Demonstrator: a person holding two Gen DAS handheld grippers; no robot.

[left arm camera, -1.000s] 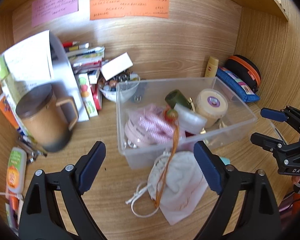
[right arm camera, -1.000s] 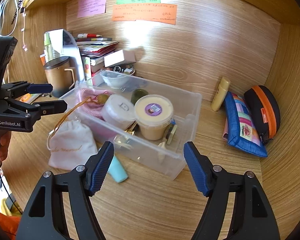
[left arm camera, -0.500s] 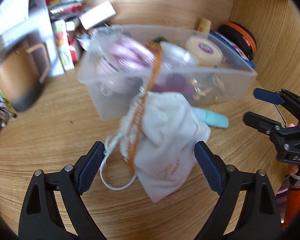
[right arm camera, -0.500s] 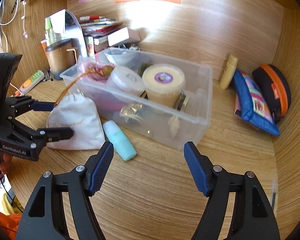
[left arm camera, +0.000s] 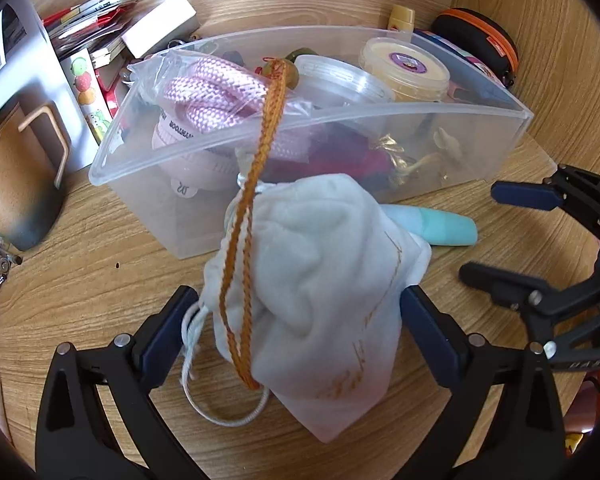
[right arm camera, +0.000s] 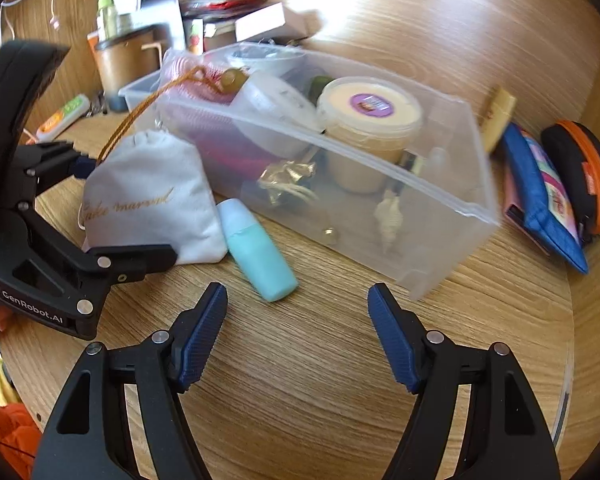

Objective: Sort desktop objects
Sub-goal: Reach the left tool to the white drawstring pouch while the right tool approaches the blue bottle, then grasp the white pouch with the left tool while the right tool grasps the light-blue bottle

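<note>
White cloth pouch (left arm camera: 316,296) lies on the wooden desk (right arm camera: 300,380), against the clear plastic bin (right arm camera: 440,216); long axis runs from drawstring neck by the bin toward the left gripper (left arm camera: 296,320). Soft, wrinkled fabric, gold script. Jaws opening wide, pouch between, not clamped. Right gripper (right arm camera: 296,332) half-open, empty. Both sit lower and closer than a second ago.

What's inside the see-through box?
The clear box holds pink rope in a bag, a cream tub with a purple label, a white lidded tub and gold foil bits. Whatever lies beneath them is covered.
</note>
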